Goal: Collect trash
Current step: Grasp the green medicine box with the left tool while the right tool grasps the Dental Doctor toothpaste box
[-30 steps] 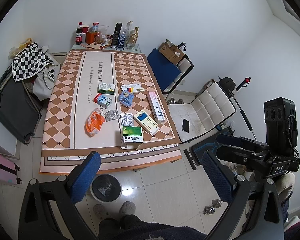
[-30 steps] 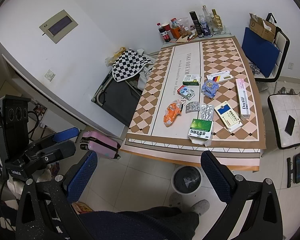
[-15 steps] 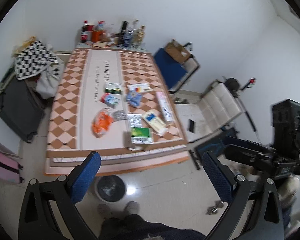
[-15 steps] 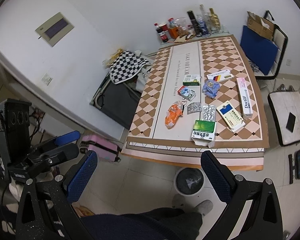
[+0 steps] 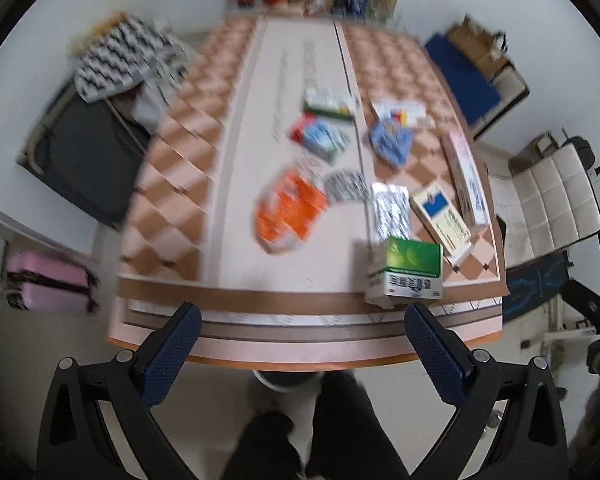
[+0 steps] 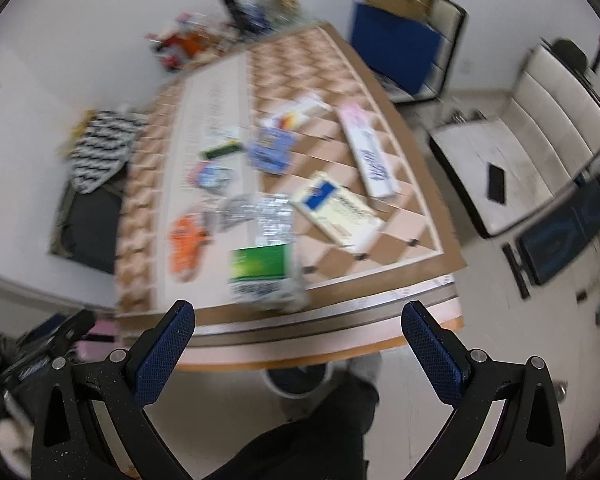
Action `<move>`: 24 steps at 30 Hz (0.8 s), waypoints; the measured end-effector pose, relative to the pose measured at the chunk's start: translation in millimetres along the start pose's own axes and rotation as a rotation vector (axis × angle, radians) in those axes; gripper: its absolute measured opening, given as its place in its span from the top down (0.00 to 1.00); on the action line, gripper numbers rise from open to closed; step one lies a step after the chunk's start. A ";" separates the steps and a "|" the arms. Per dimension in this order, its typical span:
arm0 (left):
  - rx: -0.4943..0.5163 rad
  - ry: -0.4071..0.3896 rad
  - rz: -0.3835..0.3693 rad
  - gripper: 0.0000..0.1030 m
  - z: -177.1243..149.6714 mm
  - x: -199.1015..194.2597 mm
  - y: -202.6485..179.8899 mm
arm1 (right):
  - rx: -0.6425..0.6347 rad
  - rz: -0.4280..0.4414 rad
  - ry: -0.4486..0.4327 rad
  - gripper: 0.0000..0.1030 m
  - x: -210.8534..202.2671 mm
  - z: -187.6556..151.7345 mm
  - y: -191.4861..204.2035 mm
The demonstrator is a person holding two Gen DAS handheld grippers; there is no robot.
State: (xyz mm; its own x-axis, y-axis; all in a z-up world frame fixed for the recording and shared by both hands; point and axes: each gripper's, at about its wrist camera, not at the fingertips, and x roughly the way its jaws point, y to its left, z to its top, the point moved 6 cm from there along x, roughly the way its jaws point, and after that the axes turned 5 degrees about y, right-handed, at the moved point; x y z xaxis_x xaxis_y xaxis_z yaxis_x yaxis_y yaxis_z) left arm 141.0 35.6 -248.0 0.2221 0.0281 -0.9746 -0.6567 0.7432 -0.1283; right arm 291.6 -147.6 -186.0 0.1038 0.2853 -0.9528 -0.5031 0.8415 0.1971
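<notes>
Trash is lying in a loose cluster on the near half of the table (image 5: 172,168), which is covered with a diamond-patterned cloth. Nearest the front edge is sitting the green-and-white carton (image 5: 410,274). Behind it are lying two foil blister packs (image 5: 390,208), an orange wrapper (image 5: 290,208), a cream box with a blue patch (image 5: 440,216), a long white-and-pink box (image 5: 466,176), a blue pouch (image 5: 390,140) and further small cartons, too blurred to identify. A round bin (image 6: 296,378) is showing partly under the table's front edge, beside the person's dark trouser leg.

Handling judgement: all items are looking light and probably empty. The cartons are thin card, stiff enough to pinch but liable to crush, so they are best taken across the narrow faces. The green-and-white carton appears to have an end flap open, so the closed body is the better place to grip. Wrapper and pouch are soft film and crumpled, with raised folds to pinch. Blister packs are lying flat and slick, likely the hardest to lift; an edge or corner is needed.

Pose: left gripper (image 5: 300,344) is hovering in front of the table edge, angled down toward the cluster, jaws spread wide and empty. Right gripper (image 6: 298,334) is in a similar pose, also spread wide with nothing between the pads, with the green-and-white carton (image 6: 260,270) just beyond its fingers. Both views are motion-blurred.
</notes>
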 end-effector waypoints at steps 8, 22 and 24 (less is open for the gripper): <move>0.065 0.233 -0.032 0.00 26.2 100.7 -83.1 | 0.062 -0.052 0.183 0.00 116.8 68.3 -93.8; -0.043 0.368 0.087 0.14 43.7 183.2 -100.9 | -0.003 -0.017 0.312 0.00 211.0 156.9 -124.4; -0.047 0.344 0.125 0.15 50.5 179.9 -93.9 | -0.011 -0.016 0.308 0.01 222.3 168.4 -118.1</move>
State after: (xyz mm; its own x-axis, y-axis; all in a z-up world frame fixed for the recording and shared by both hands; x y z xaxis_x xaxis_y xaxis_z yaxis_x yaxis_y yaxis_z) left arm 279.0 4.6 -402.1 -0.1120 -0.1151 -0.9870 -0.6979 0.7162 -0.0043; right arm 518.5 -106.3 -382.2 -0.1522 0.1179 -0.9813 -0.5131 0.8392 0.1804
